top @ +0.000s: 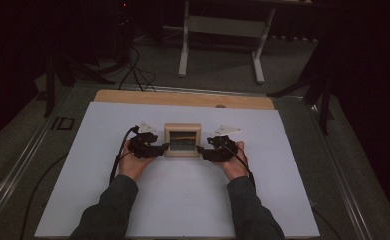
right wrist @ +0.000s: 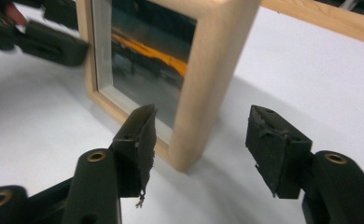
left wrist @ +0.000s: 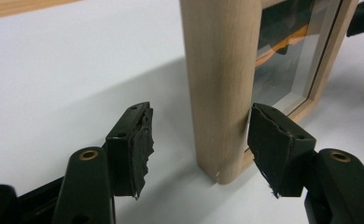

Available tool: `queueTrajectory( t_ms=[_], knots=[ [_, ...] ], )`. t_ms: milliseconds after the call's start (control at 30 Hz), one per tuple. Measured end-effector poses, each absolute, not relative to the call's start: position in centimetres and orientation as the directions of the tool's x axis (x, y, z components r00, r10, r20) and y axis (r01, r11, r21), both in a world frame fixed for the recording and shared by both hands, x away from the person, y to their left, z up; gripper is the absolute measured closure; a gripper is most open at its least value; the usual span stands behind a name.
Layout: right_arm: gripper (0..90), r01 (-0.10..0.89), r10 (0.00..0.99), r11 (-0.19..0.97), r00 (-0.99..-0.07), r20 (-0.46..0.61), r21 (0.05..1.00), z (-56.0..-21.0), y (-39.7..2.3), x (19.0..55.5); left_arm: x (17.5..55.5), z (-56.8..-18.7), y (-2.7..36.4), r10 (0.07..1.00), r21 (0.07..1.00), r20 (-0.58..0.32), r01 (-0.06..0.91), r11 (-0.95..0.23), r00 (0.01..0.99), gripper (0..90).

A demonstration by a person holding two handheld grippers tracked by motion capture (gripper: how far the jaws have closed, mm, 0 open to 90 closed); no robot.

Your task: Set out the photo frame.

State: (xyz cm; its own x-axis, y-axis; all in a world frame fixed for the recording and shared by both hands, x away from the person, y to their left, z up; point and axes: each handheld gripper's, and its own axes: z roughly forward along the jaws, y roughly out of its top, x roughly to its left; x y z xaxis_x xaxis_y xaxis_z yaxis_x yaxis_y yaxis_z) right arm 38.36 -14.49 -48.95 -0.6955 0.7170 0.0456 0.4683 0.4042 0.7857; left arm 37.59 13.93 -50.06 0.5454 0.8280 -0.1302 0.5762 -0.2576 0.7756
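A small light-wood picture frame (top: 182,140) stands upright on the white board, holding a dark picture with an orange streak behind glass. My left gripper (top: 163,148) straddles its left side post and my right gripper (top: 201,149) straddles its right one. In the left gripper view the post (left wrist: 220,84) stands between the jaws of the left gripper (left wrist: 201,135); the left pad is well clear and the right pad is at its edge. In the right gripper view the frame's corner (right wrist: 208,84) sits between the spread jaws of the right gripper (right wrist: 202,135), with gaps on both sides.
The white board (top: 183,200) covers a wooden tabletop (top: 183,99) with room on every side of the frame. Beyond the table, a white stand (top: 223,30) and cables (top: 133,70) sit on the grey floor. Both sleeved forearms come in from the bottom.
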Motion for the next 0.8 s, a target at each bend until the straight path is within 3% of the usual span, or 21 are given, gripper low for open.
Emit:
queueTrajectory(
  t_ms=[800],
  knots=[
    [37.2, 0.404, 0.733, 0.385, -0.68, -0.009, 0.83, -46.1, -19.2, 34.4, 32.1, -46.4, 19.1, 0.845, 0.862, -0.06, 0.454, -0.225, 0.531, 38.5]
  ],
)
